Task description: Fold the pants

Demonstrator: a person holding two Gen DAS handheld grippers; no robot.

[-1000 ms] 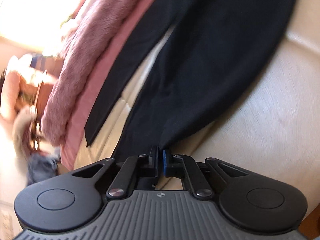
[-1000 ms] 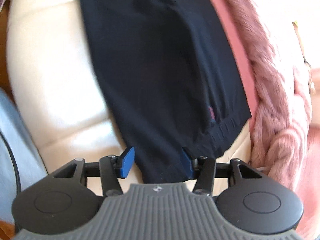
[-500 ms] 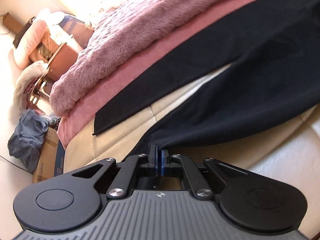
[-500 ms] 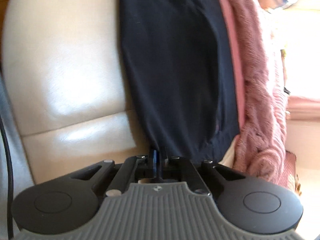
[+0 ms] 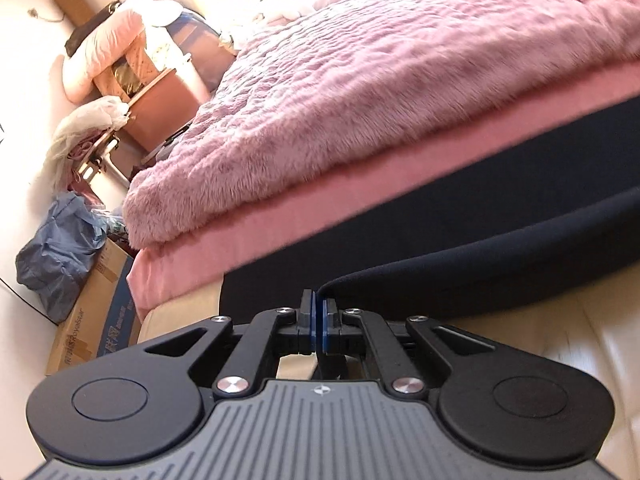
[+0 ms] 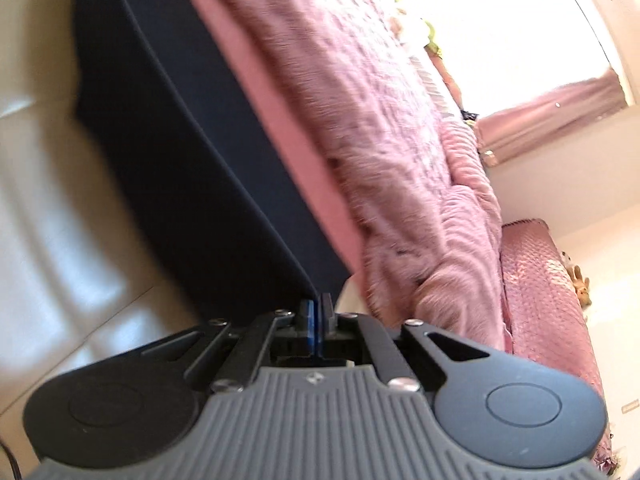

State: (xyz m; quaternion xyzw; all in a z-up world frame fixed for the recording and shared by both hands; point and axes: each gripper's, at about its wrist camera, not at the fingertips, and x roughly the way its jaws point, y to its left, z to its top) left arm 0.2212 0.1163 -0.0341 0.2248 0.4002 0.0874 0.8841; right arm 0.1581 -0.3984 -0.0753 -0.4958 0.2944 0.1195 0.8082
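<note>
Slippage is the main risk: each gripper holds only a thin edge of the pants (image 5: pixel 460 264), and a tug from either side, or uneven lifting, could pull the cloth free and drop the fold askew. Dragging is another worry, since the dark fabric lies right against the pink sheet (image 5: pixel 280 236) and the fluffy blanket (image 5: pixel 360 92); a low carry could snag them or bunch the leg.

The left gripper (image 5: pixel 319 308) has its fingers pressed together on a raised hem, which curls up out of the pads while the rest of the cloth runs away to the right over the cream bench (image 5: pixel 540 332). The right gripper (image 6: pixel 316 308) is likewise pinched on an edge of the pants (image 6: pixel 168 128), which stretch forward and leftward from the pads across the cream bench (image 6: pixel 48 208), with the blanket (image 6: pixel 380 112) alongside. This view is blurred, so which corner is held there is hard to tell.

Judging by both pinches, a lengthwise fold looks in hand, not yet laid.
</note>
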